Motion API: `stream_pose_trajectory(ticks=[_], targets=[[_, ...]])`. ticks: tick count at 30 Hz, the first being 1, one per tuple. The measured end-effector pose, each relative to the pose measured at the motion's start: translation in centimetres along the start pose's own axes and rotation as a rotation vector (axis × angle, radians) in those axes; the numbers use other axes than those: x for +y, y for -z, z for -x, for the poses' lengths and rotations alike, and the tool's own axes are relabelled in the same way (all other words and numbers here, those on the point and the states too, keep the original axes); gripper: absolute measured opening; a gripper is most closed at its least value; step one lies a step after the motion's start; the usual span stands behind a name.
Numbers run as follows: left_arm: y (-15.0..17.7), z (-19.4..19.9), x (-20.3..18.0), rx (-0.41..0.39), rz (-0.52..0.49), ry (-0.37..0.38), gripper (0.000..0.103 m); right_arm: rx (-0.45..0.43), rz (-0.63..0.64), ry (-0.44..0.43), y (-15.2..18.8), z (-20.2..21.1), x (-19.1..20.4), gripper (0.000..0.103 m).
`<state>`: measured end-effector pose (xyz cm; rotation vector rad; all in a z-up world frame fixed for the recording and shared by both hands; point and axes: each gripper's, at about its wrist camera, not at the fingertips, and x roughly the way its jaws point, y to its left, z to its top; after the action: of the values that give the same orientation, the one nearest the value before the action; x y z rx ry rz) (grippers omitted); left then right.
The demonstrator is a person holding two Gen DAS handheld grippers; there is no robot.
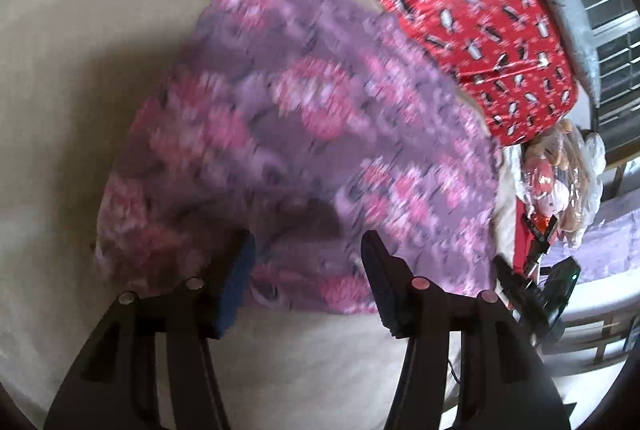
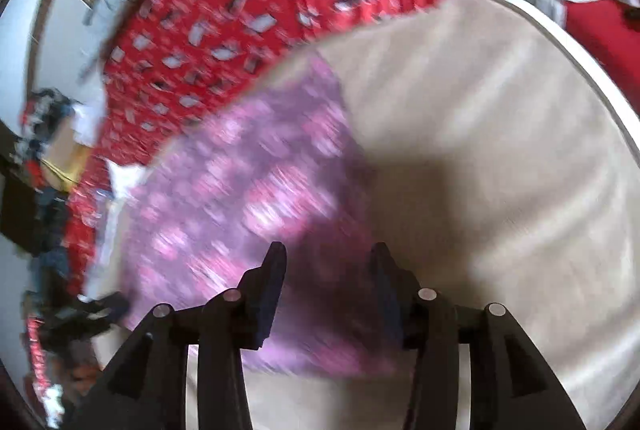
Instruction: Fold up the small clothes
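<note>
Mid-fold: purple floral garment (image 1: 304, 118) flat at frame centre; left claw (image 1: 308, 250), right claw (image 2: 328, 254) spread, empty. Next: pinch near edge.

I can read no text, label, brand, number or sign in either wrist view; both are smeared by motion blur, and the prints on the fabrics are patterns only, not lettering.
</note>
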<state>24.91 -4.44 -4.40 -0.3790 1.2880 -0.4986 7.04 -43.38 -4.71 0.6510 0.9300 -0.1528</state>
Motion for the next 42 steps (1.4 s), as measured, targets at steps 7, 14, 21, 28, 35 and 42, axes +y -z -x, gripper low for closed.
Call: stream_pose_trajectory(ticks=[7,14,21,28,35,42], targets=[[1.6,0.2,-0.3,-0.018,-0.009,-0.043,0.054,-0.098,-0.03,-0.041,2.2,2.8,-0.4,0.009],[1.1,1.8,-0.6,-0.013,-0.008,-0.006,0.054,-0.045,-0.1,0.049,1.8,2.8,-1.7,0.016],[-3.8,1.8,-3.6,-0.108,-0.036,-0.085,0.054,-0.142,0.071,-0.028,-1.3,2.2,5.6,0.023],[-5.9,-4.3,-3.8,-0.062,-0.058,-0.311,0.058,-0.116,0.147,0.16,-1.7,-6.1,8.4,0.058],[-5.0,-4.9,-5.1,-0.121,-0.137,-0.346,0.078,-0.198,0.298,0.294,1.4,-8.0,10.2,0.073],[-5.1,-5.0,-4.9,-0.129,-0.131,-0.336,0.079,-0.094,0.341,0.229,0.3,-9.1,10.8,0.099]])
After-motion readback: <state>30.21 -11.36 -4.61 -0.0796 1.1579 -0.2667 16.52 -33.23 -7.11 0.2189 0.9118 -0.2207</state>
